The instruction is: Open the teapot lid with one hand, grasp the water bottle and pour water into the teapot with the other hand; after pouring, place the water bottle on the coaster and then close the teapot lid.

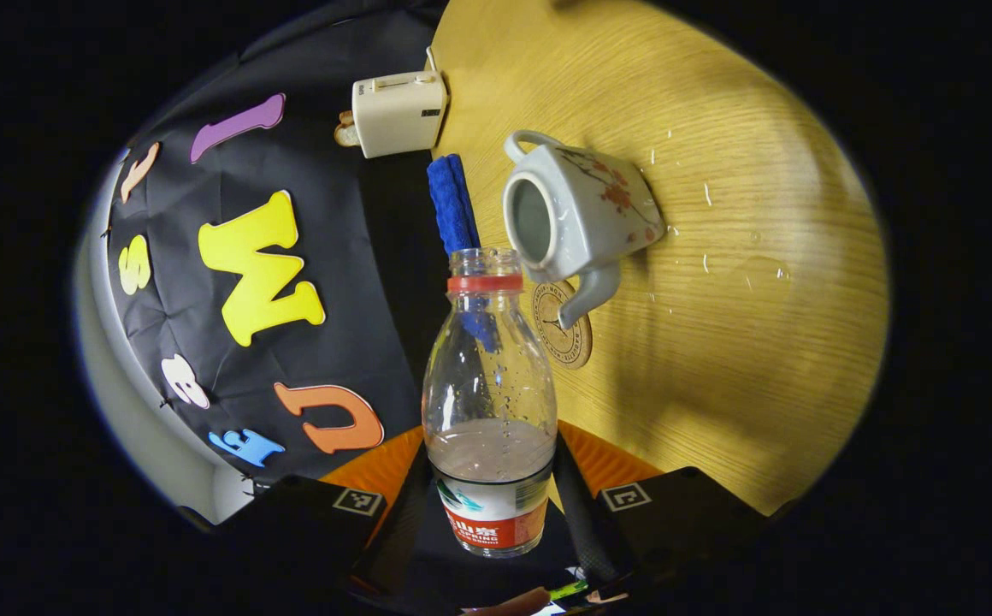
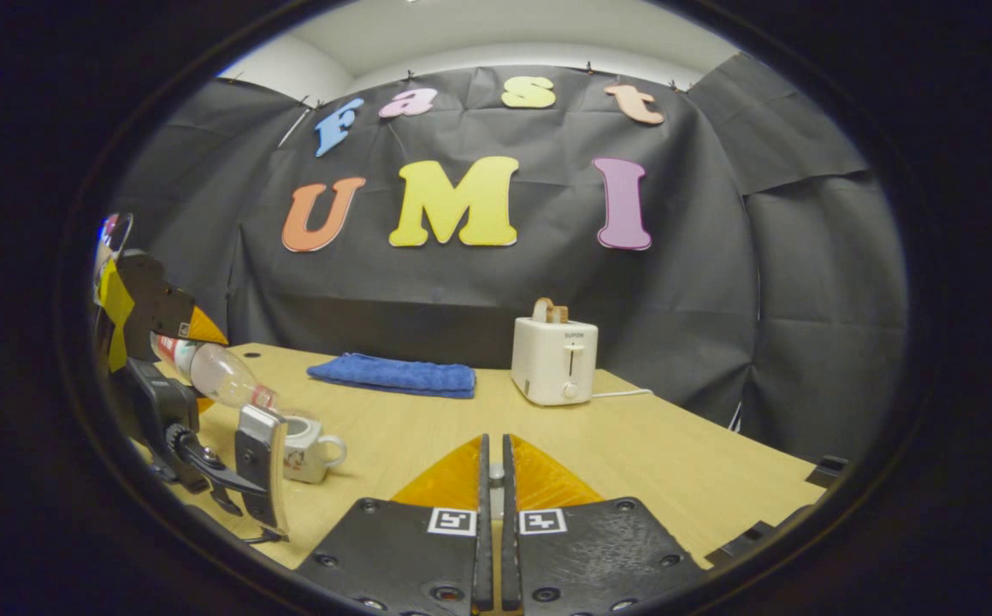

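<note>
My left gripper (image 1: 492, 500) is shut on a clear, uncapped water bottle (image 1: 489, 376) with a red neck ring and some water left in it. The bottle is tilted, its mouth close beside the open top of the white flowered teapot (image 1: 577, 218). A round wooden coaster (image 1: 571, 340) lies by the spout. In the right gripper view the left gripper (image 2: 197, 411) holds the bottle (image 2: 222, 376) slanted down over the teapot (image 2: 312, 445). My right gripper (image 2: 493, 458) hovers over the table's near middle, fingers pressed together on a pale sliver that looks like the teapot lid.
A folded blue towel (image 2: 393, 375) and a cream toaster (image 2: 554, 359) with its cord stand at the back of the wooden table (image 2: 658, 453). Water drops (image 1: 705, 257) are scattered on the wood beside the teapot.
</note>
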Demonstrator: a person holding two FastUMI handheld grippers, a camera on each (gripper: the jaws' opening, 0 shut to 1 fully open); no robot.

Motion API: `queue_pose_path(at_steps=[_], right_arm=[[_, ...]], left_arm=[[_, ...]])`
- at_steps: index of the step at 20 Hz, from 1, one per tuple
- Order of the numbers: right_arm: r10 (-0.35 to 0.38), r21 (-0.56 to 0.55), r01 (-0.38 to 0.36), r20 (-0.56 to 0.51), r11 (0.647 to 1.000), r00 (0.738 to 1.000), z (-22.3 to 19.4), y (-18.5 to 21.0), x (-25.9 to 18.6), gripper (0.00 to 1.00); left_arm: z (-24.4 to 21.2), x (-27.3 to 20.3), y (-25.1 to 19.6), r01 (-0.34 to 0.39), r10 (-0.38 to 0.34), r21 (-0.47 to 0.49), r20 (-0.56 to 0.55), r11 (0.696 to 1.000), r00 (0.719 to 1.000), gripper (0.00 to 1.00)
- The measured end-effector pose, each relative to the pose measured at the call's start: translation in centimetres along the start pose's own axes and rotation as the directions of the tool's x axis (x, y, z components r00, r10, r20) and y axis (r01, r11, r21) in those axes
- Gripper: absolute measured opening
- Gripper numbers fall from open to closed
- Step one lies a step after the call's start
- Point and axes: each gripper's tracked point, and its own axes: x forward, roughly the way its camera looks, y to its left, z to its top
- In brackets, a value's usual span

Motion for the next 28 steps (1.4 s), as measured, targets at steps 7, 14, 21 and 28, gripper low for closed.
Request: queue_pose_path(at_steps=[7, 14, 21, 28], right_arm=[[-0.003, 0.020, 0.003, -0.006, 1.000, 1.000, 0.1, -0.7, 0.1, 0.04], [-0.009, 0.029, 0.010, -0.012, 1.000, 1.000, 0.2, -1.2, 0.1, 0.04], [-0.010, 0.026, 0.011, -0.030, 1.000, 1.000, 0.2, -1.4, 0.0, 0.04], [-0.011, 0.026, 0.012, -0.028, 1.000, 1.000, 0.6, -1.9, -0.2, 0.04]], left_arm=[[-0.1, -0.7, 1.5, -0.026, 0.030, 0.113, -0.035, 0.993, 0.999, 0.82], [0.2, -1.3, 2.5, -0.049, 0.062, 0.214, -0.055, 0.976, 0.997, 0.77], [0.8, -2.2, 4.9, -0.112, 0.147, 0.335, -0.082, 0.935, 0.986, 0.77], [1.7, -3.3, 6.3, -0.140, 0.190, 0.414, -0.082, 0.899, 0.978, 0.78]])
